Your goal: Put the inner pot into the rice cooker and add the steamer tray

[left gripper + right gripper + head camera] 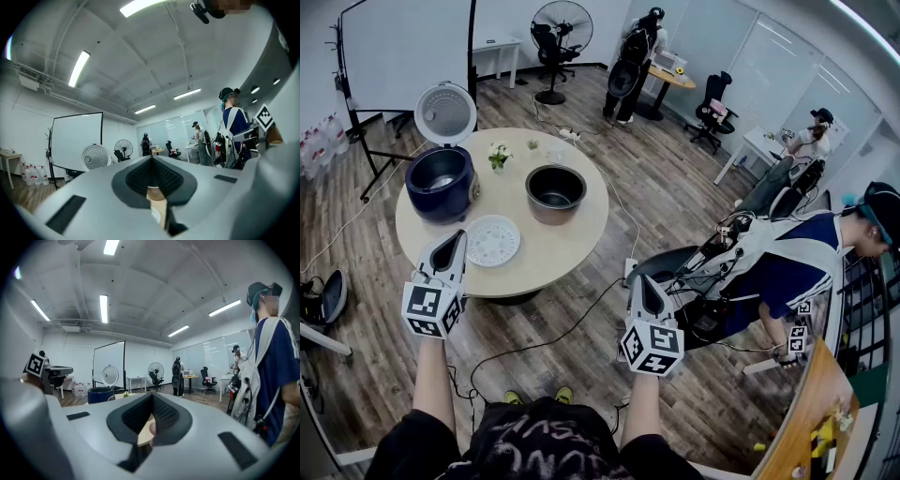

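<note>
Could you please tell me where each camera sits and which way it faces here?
Head view: on the person's head, looking steeply down at the round table, rice cooker, inner pot and steamer tray; both forearms, left tool and right tool show.
Left gripper view: on the left tool, facing level across the room along its shut jaws; that tool fills the bottom.
Right gripper view: on the right tool, facing along its shut jaws toward the table; that tool fills the bottom.
Shared: all three show the standing fan.
</note>
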Demonstrator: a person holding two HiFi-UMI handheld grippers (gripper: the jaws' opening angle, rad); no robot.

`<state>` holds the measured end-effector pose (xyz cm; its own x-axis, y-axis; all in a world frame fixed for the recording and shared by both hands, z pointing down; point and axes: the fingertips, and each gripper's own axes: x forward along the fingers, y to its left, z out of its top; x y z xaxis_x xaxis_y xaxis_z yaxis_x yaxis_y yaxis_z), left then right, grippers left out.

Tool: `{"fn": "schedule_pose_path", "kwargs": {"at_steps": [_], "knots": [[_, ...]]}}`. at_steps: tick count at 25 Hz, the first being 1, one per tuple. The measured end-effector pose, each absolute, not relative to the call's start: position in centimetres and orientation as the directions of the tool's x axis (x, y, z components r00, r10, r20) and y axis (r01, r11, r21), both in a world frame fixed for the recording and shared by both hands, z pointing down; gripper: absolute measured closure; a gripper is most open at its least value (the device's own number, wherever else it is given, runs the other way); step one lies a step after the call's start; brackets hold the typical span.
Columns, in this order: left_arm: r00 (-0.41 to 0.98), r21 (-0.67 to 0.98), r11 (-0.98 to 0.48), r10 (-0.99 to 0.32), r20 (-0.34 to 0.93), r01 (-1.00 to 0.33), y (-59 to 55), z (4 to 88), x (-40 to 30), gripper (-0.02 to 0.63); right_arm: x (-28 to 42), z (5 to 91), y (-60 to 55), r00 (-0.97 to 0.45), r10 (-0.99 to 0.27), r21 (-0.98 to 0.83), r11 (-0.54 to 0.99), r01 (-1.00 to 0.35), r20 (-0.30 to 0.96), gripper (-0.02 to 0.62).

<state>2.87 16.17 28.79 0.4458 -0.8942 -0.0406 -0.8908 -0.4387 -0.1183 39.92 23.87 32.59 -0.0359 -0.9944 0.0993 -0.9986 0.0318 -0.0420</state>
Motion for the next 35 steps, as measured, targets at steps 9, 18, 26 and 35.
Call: {"fn": "schedule_pose_path", "kwargs": {"at_steps": [9,18,26,35], "knots": [[0.442,-0.082,-0.438,-0.896,-0.038,-0.895,16.2,29.1,3.5,0.594,40.1,33.2,24.0,-0.048,-0.993,-0.053,0.043,-0.998,0.107,0.591],[0.424,-0.112,-0.418,-0.905,-0.035,-0.901,16.5,29.3,3.6,0.594,40.1,33.5,24.0,-0.061,-0.992,-0.055,0.056,-0.997,0.109,0.591],[0.448,-0.098,-0.444,-0.894,-0.020,-0.890,16.4,29.2,3.3,0.553,38.4,33.0,23.8,-0.086,-0.991,-0.054,0.080,-0.995,0.102,0.548],[0.467,-0.085,-0.464,-0.884,-0.019,-0.882,16.3,29.9,3.5,0.384,37.6,33.4,23.6,-0.151,-0.984,-0.075,0.144,-0.987,0.096,0.293]]}}
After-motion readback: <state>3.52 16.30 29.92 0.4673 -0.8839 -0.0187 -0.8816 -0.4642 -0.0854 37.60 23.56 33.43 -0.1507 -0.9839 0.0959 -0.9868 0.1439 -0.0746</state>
